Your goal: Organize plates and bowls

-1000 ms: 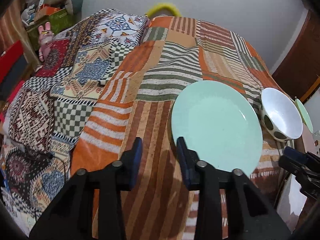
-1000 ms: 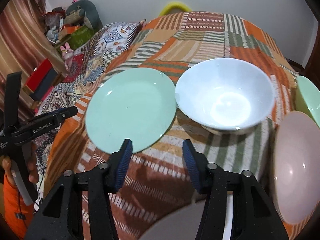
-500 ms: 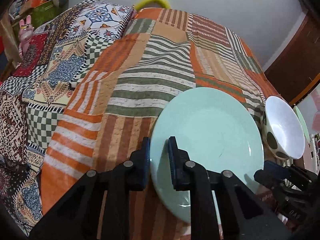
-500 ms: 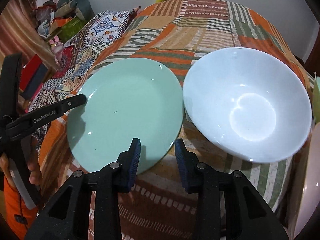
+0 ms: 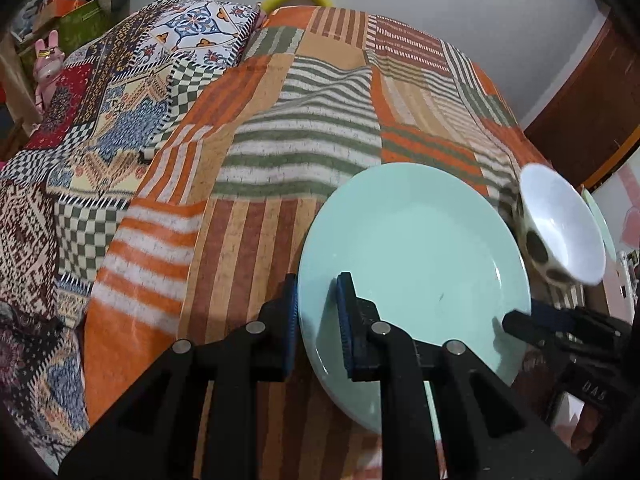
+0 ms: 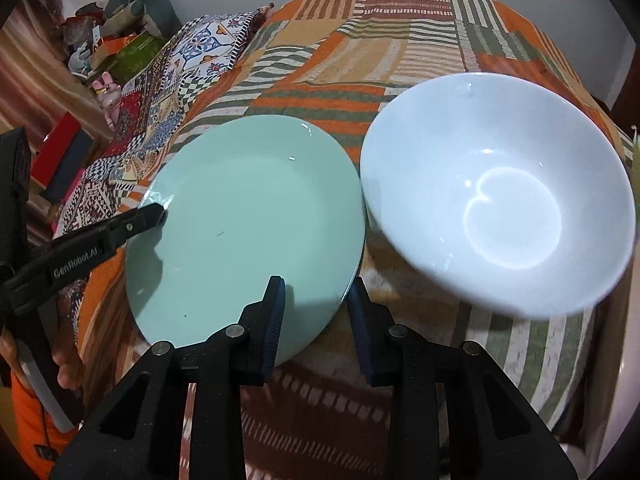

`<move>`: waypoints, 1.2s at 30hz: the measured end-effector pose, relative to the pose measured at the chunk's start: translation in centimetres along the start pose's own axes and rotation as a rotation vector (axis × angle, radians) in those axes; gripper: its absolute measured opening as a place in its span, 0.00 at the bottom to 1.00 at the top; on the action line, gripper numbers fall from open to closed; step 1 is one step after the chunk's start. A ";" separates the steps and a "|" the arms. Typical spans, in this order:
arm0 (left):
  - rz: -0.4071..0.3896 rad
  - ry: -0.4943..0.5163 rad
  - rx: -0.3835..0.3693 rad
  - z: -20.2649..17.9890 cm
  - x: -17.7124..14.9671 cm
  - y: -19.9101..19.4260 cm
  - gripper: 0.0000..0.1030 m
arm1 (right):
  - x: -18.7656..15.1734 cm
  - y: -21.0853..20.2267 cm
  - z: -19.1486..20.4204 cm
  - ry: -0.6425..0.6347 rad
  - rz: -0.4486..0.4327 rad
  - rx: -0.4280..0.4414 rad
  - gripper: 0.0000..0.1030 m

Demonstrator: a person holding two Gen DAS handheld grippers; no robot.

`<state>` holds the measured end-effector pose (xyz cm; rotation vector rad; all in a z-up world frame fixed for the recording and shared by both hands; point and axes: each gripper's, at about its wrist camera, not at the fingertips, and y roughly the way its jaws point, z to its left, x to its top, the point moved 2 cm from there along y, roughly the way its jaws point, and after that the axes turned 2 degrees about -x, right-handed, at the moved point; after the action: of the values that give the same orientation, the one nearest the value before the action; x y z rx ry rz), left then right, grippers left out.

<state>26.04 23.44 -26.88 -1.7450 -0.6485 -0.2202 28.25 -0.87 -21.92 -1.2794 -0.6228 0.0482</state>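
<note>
A mint green plate [image 5: 420, 256] lies on the striped patchwork cloth and also shows in the right wrist view [image 6: 244, 220]. My left gripper [image 5: 317, 312] is closed on the plate's near left rim, one finger above and one below. It also shows in the right wrist view [image 6: 154, 214] at that rim. My right gripper [image 6: 316, 312] straddles the plate's near right rim with a gap between its jaws. It also shows in the left wrist view [image 5: 532, 322]. A white bowl [image 6: 496, 208] with dark spots outside [image 5: 560, 224] sits just right of the plate.
The patchwork cloth [image 5: 304, 128] covers a table. A patterned quilt [image 5: 92, 128] lies to the left, with boxes and toys [image 6: 120, 40] beyond. A pink dish [image 5: 632, 220] and another green dish's edge [image 5: 600, 220] sit right of the bowl.
My left gripper moved onto the plate's rim and closed on it. My right gripper moved forward and left until its fingers straddle the plate's right rim. The bowl appears blurred now.
</note>
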 end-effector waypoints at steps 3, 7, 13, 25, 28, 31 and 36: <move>0.006 -0.006 -0.009 0.2 -1.8 -1.1 0.17 | -0.7 -0.3 0.2 0.003 0.013 0.017 0.29; 0.028 -0.019 -0.032 0.8 -4.1 -2.3 0.17 | -1.7 -0.7 0.9 -0.031 0.023 0.030 0.29; 0.041 -0.018 -0.050 0.9 -5.4 -2.9 0.17 | -1.8 -0.5 0.7 -0.015 0.031 0.066 0.28; 0.061 -0.050 -0.055 0.9 -5.4 -2.8 0.18 | -1.6 -0.3 1.4 0.001 0.020 0.046 0.25; 0.051 -0.057 -0.058 0.5 -5.7 -3.7 0.18 | -1.8 -1.0 1.1 0.026 0.007 0.073 0.25; 0.023 -0.066 -0.067 -0.1 -6.0 -5.3 0.18 | -2.0 -2.3 1.3 0.020 -0.021 0.077 0.25; -0.031 -0.053 -0.060 -1.5 -6.4 -8.0 0.18 | -2.6 -4.9 1.8 -0.005 -0.079 0.070 0.25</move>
<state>16.77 21.20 -22.86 -1.8045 -0.7146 -0.2178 23.80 -1.81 -18.28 -1.1860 -0.6694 0.0080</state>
